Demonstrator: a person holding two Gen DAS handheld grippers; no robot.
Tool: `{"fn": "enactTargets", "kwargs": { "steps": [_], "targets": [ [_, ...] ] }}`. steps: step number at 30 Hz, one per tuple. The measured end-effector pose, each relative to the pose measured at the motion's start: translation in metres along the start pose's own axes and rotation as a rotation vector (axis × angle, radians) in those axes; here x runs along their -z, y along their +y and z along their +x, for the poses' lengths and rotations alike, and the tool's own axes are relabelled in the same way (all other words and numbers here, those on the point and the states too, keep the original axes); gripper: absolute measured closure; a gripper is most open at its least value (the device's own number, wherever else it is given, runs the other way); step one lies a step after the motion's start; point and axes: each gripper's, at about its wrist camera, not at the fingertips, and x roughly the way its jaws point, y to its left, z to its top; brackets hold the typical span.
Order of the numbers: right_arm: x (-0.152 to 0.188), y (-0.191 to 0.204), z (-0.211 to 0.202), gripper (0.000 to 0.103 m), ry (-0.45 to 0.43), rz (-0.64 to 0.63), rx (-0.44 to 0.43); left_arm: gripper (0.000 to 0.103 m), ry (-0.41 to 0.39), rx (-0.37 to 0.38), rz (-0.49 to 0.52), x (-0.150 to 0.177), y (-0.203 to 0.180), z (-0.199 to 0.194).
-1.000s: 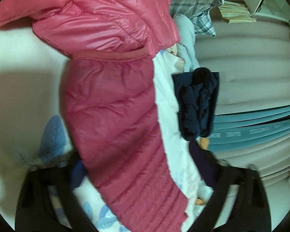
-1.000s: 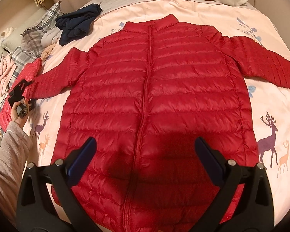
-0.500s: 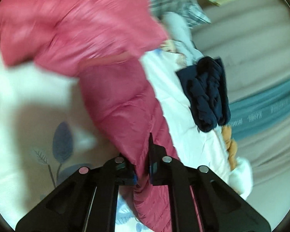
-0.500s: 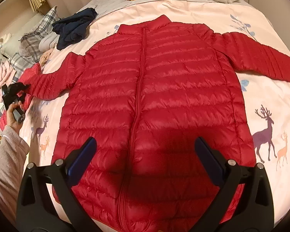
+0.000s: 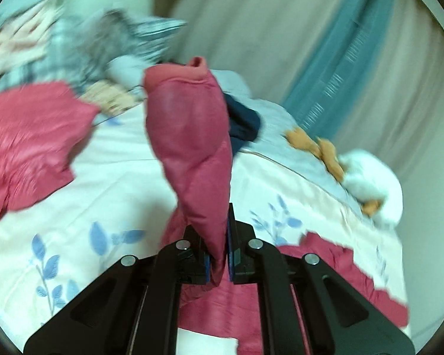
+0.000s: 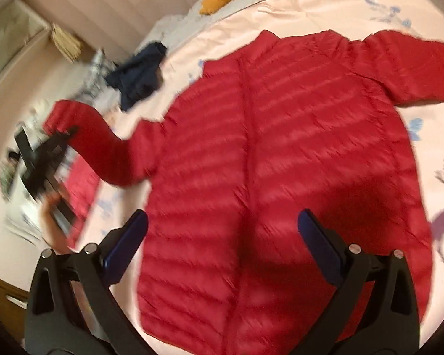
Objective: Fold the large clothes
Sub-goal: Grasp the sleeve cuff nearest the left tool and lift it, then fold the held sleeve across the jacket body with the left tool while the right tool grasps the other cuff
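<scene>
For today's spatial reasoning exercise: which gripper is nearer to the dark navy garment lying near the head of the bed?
Left. The left gripper, shut on the red jacket's sleeve, is near the navy garment. The right gripper hangs open over the jacket's lower half, farther away.

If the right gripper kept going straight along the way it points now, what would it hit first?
Most likely the red puffer jacket spread on the bed: the open right gripper aims down at its lower front, near the zipper, with nothing visible between. Depth is unclear.

red jackets: 2, one ahead of the claw, one folded left | navy garment: 1 | plush toy: 1
</scene>
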Motion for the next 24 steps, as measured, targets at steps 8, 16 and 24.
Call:
{"fn": "enactTargets", "kwargs": {
  "steps": [8,16,24],
  "targets": [
    [-0.064,-0.02,0.044,0.002,0.013,0.24,-0.381,0.095,0.076,0.049,0.222,0.039,-0.108,0.022],
    [-0.115,-0.011,0.091,0.002,0.033,0.389,-0.564,0.095,0.167,0.077,0.366,0.089,-0.163,0.047],
    [-0.143,-0.005,0.139,0.011,0.148,0.452,-0.602,0.095,0.285,0.092,0.437,0.131,-0.182,0.071]
  ]
}}
